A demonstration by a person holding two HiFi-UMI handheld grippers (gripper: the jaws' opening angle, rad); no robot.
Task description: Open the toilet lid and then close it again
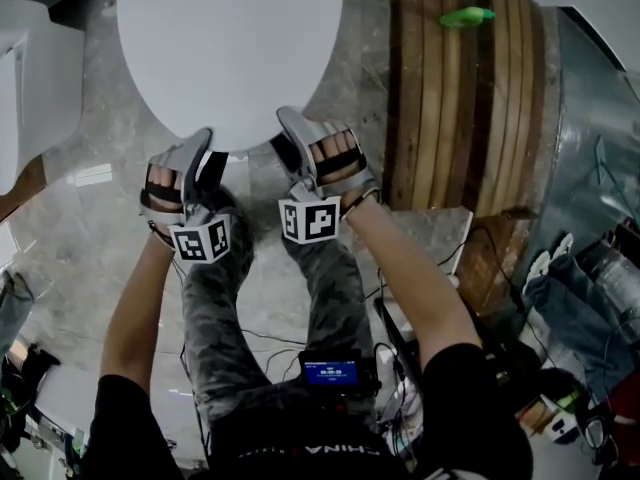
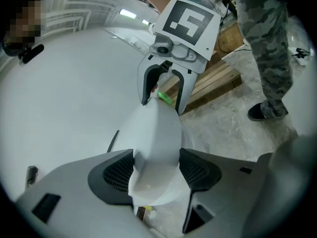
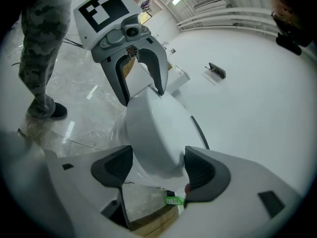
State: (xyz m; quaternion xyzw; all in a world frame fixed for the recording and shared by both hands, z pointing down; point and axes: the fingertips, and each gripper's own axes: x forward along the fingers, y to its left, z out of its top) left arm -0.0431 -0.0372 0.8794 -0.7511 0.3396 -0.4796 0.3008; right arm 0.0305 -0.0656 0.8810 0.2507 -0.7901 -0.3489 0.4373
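Observation:
The white toilet lid (image 1: 230, 48) lies flat and oval at the top of the head view. Both grippers sit side by side at its front rim. My left gripper (image 1: 205, 148) has the rim between its jaws; in the left gripper view the lid's edge (image 2: 156, 148) fills the gap of that gripper (image 2: 156, 171), meeting both dark pads (image 2: 116, 172). My right gripper (image 1: 290, 133) grips the rim a little to the right. In the right gripper view the lid edge (image 3: 156, 138) sits between its pads (image 3: 200, 172), at the gripper's (image 3: 158, 171) mouth. Each view shows the other gripper further along the rim.
Grey marble floor (image 1: 90, 228) surrounds the toilet. Wooden slats (image 1: 460, 98) with a green object (image 1: 465, 15) stand to the right. A white fixture (image 1: 30, 78) is at the left. The person's camouflage-trousered legs (image 1: 215, 318), cables and clutter fill the bottom and right.

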